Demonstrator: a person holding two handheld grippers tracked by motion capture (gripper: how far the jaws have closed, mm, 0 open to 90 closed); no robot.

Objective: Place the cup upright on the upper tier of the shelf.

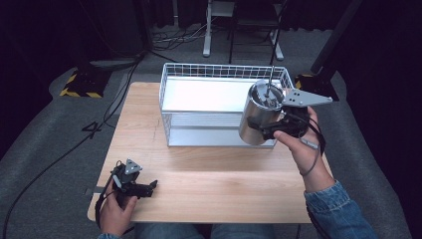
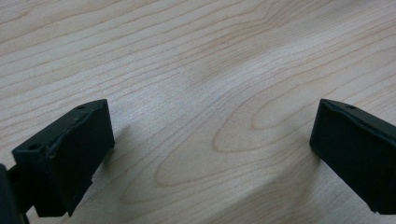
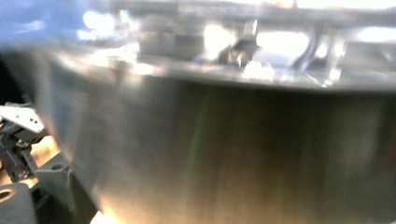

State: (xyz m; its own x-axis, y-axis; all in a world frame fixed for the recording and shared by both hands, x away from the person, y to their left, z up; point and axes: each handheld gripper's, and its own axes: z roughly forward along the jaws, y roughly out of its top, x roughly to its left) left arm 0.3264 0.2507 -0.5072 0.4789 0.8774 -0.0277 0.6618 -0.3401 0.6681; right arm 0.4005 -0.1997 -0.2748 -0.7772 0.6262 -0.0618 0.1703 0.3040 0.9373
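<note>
A shiny steel canister (image 1: 260,117) with a dark lid knob hangs tilted in the air over the front right corner of a white wire basket (image 1: 199,69). My right gripper (image 1: 271,130) is shut on the canister's side, held by the person's right hand. In the right gripper view the canister's brushed wall (image 3: 224,154) sits very close and blurred. My left gripper (image 1: 149,187) rests low near the table's front left corner. Its jaws stand wide open over bare wood (image 2: 212,135), with nothing between them.
The wire basket stands on the far half of the wooden table (image 1: 209,179) and has a white sheet inside. Cables run over the grey floor at the left. Yellow-black striped stand bases (image 1: 79,85) and desk legs (image 1: 206,35) lie beyond the table.
</note>
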